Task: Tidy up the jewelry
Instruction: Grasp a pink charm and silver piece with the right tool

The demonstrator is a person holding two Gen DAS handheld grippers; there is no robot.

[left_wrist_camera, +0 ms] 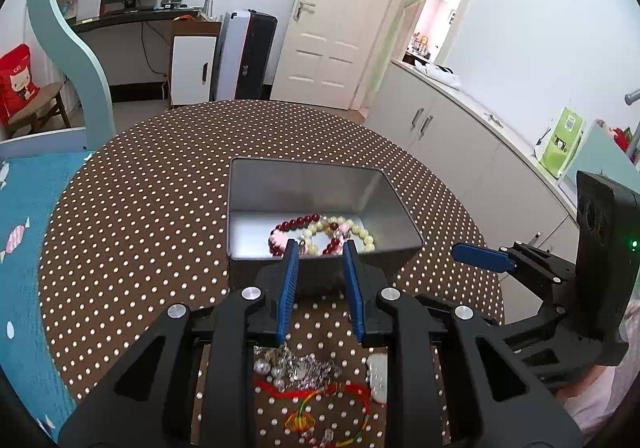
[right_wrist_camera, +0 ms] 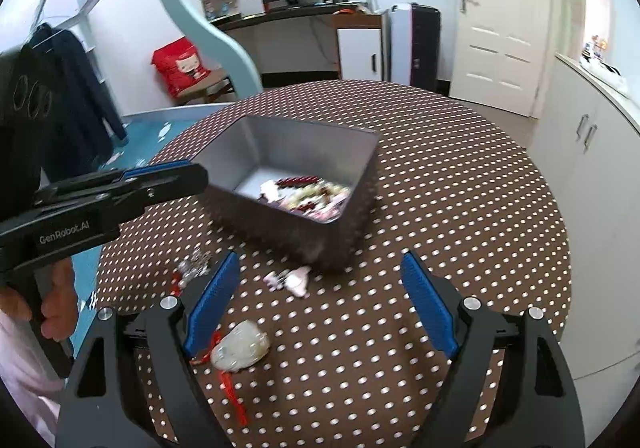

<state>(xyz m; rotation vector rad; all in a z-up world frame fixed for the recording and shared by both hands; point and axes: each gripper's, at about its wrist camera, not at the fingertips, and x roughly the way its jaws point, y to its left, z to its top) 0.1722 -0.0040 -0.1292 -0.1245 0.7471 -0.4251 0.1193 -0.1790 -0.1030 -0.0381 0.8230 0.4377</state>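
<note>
Left hand-held gripper hangs over the near rim of the metal tin, blue pads parted a little, nothing between them. Right hand-held gripper sits wide open and empty, just short of the tin's near corner. Inside the tin, a tangle of beaded bracelets, dark red and cream. On the dotted worktop in front of the tin: a pale stone pendant on red cord by the right gripper's left pad, a small pink piece close against the tin, and a silvery pile.
</note>
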